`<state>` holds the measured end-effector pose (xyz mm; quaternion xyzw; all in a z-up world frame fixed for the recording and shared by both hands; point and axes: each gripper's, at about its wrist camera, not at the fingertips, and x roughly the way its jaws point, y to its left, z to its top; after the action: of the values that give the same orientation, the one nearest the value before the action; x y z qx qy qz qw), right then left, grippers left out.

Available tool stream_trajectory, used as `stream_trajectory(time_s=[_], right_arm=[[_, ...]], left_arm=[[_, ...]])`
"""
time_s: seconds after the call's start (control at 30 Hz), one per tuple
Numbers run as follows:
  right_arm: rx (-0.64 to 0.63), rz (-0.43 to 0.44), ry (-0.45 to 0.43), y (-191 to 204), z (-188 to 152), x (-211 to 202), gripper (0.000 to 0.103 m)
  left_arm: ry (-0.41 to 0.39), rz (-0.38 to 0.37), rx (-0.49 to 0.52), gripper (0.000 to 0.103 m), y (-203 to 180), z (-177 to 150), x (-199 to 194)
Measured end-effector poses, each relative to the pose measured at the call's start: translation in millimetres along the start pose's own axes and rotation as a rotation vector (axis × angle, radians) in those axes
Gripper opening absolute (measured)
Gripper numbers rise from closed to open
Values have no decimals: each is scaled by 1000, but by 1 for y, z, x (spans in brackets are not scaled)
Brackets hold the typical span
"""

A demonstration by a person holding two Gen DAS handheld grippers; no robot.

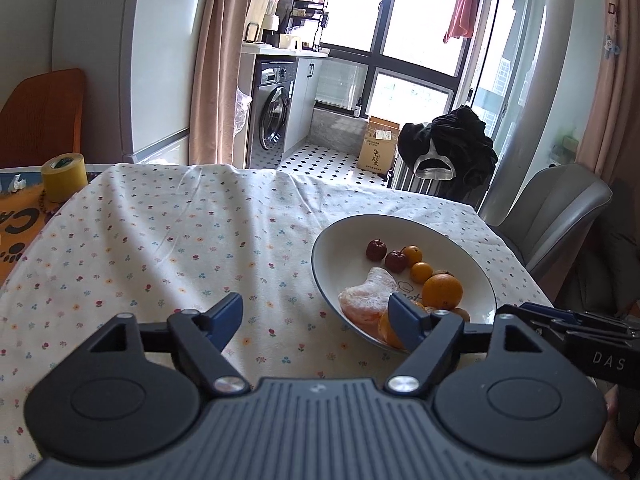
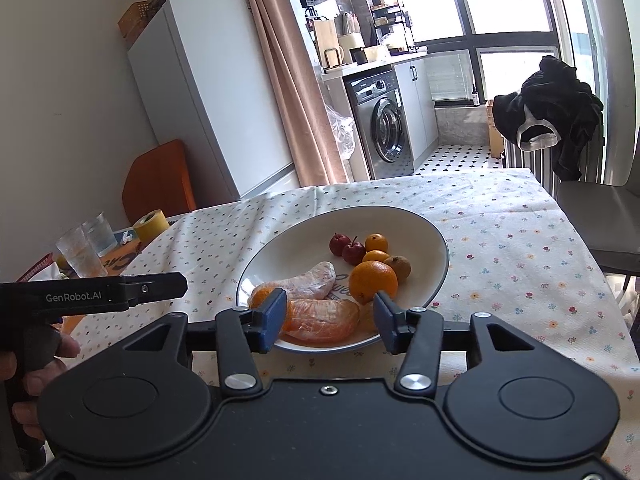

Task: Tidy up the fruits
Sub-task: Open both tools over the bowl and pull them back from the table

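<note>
Both grippers level above tablecloth [image 1: 160, 240]: left gripper [image 1: 316, 316] and right gripper [image 2: 326, 316] wide open, empty, near plate [image 2: 436, 240] of fruit [image 2: 374, 280].

In the lower centre, the right hand-held gripper [image 2: 326, 320] hangs spread and empty over the white plate [image 2: 438, 240] of fruit [image 2: 373, 280].

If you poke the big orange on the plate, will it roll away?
Probably a little. The big orange looks round and smooth, so a push would likely start it rolling. It seems unlikely to go far: the plate curves up at its rim, and a brownish fruit sits right beside it. It looks firm, likely heavier than the small red fruits.
</note>
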<state>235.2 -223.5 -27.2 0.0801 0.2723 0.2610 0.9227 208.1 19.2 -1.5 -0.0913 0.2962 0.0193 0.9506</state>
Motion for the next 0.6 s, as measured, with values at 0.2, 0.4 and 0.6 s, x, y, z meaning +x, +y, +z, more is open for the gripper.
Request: stream_trajectory(time_s=[0.2,0.4,0.6], right_arm=[[-11,-1,-15,7,-3,-16,55],[-26,1,-32,15,-4,-31,66],[-36,3,-48,21,-7,-47,77]], left_arm=[[-21,14,-2,87,1,-4,-20],[-28,21,-6,94,2,-8,-36],[-33,29,-2,100,4,-14,-55]])
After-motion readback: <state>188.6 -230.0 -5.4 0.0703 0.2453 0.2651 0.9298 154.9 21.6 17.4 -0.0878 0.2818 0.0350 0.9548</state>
